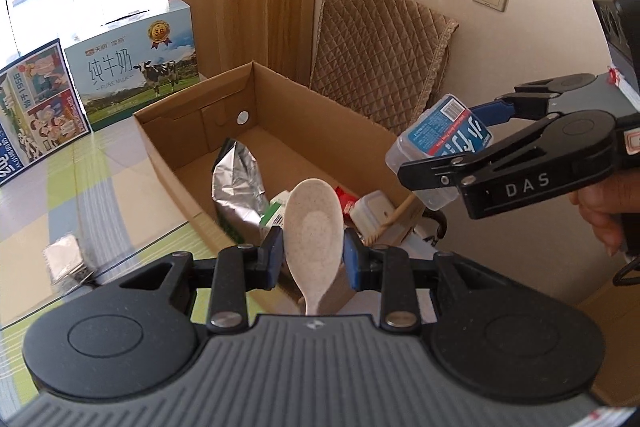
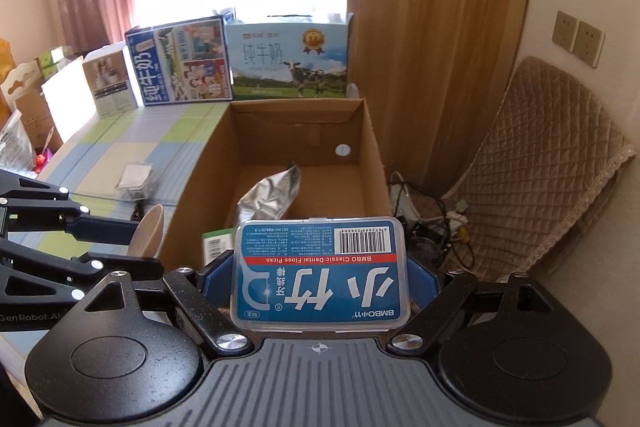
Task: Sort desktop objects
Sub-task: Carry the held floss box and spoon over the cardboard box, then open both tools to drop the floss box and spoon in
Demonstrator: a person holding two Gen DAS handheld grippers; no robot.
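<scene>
My left gripper [image 1: 314,255] is shut on a white speckled spoon [image 1: 314,227], bowl pointing up, held over the near end of the open cardboard box [image 1: 320,95]. My right gripper [image 2: 320,283] is shut on a clear dental floss pick box with a blue label [image 2: 320,275]; it also shows in the left wrist view [image 1: 440,143], above the box's right rim. The cardboard box [image 2: 372,147] holds a silver foil bag [image 1: 236,183], a green and white carton [image 1: 274,215], a red packet and a white container [image 1: 372,211]. The spoon also shows in the right wrist view [image 2: 148,231].
Two milk cartons [image 2: 288,63] [image 2: 180,63] stand behind the box on a table with a checked cloth [image 2: 120,147]. A small clear box of metal clips [image 2: 134,179] lies on the table to the left. A quilted cushion [image 2: 540,167] and cables [image 2: 432,219] are right of the box.
</scene>
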